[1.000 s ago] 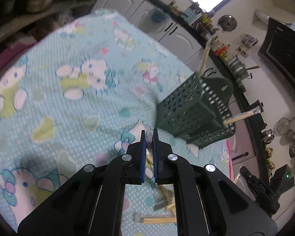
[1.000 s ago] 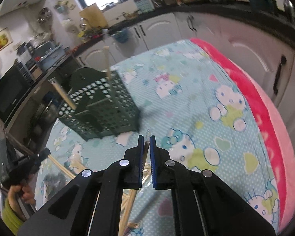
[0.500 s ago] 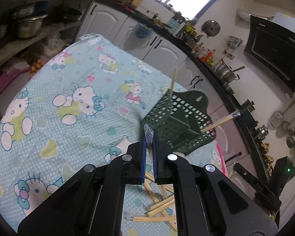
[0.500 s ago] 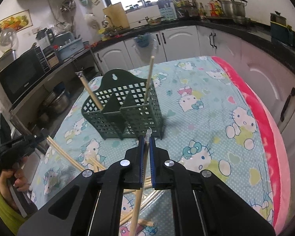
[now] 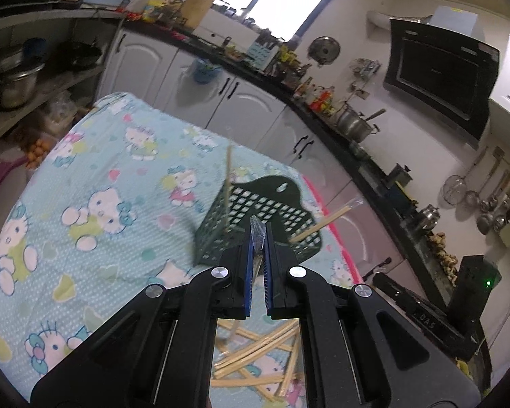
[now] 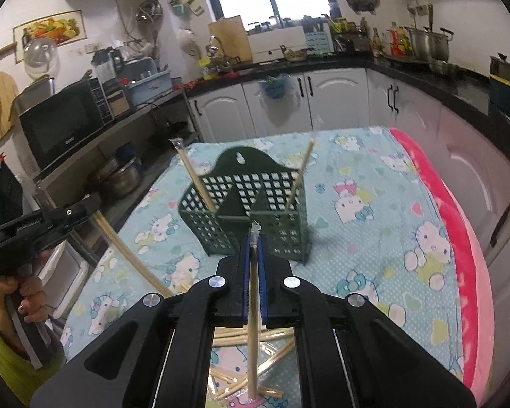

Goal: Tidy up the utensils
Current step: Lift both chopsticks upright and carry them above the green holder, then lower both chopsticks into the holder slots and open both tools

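Gripping 1 chopstick each — L tongs & R tongs clamped.

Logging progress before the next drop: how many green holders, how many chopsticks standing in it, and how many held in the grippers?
Green holder: 1
Standing chopsticks: 2, one in each compartment
Held chopsticks: 2, one each in the left gripper and right gripper
Total: 5, leaving out the loose pile on the cloth, which is too overlapped to count.
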{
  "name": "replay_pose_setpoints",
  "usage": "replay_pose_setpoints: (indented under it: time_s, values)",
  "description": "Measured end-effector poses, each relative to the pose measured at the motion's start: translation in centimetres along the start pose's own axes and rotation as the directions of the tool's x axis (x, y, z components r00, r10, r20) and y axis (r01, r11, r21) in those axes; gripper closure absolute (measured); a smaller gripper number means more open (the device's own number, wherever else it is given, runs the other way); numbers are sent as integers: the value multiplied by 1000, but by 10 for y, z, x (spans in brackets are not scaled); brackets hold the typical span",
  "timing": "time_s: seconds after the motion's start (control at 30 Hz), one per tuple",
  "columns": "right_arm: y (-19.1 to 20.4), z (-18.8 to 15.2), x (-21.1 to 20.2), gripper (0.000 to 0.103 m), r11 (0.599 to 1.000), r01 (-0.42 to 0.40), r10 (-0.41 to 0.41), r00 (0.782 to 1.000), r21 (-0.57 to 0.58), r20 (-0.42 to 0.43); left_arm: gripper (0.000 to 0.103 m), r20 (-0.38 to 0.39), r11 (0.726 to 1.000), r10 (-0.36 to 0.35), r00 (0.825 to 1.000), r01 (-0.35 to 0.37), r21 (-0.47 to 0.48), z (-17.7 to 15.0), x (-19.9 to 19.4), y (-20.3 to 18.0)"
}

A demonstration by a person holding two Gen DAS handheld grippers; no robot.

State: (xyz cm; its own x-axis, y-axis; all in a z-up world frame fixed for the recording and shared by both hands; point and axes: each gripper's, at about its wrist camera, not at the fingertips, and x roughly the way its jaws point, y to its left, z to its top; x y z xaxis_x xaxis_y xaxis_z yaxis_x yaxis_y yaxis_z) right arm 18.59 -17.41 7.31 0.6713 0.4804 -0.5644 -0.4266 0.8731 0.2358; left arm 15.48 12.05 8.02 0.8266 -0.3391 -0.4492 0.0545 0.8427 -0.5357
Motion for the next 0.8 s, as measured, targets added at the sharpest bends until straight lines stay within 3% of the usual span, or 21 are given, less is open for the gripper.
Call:
replay_pose_setpoints:
  time_s: [0.43,0.8]
  values:
    - [25,48,-9,98,996,-47,54,994,-71,97,101,25,992,-76,997,73,102,32,8,-44]
    - [29,114,-8,98,995,-20,41,975,-96,217,101,66,970,-144,987,128,205,88,24,-70]
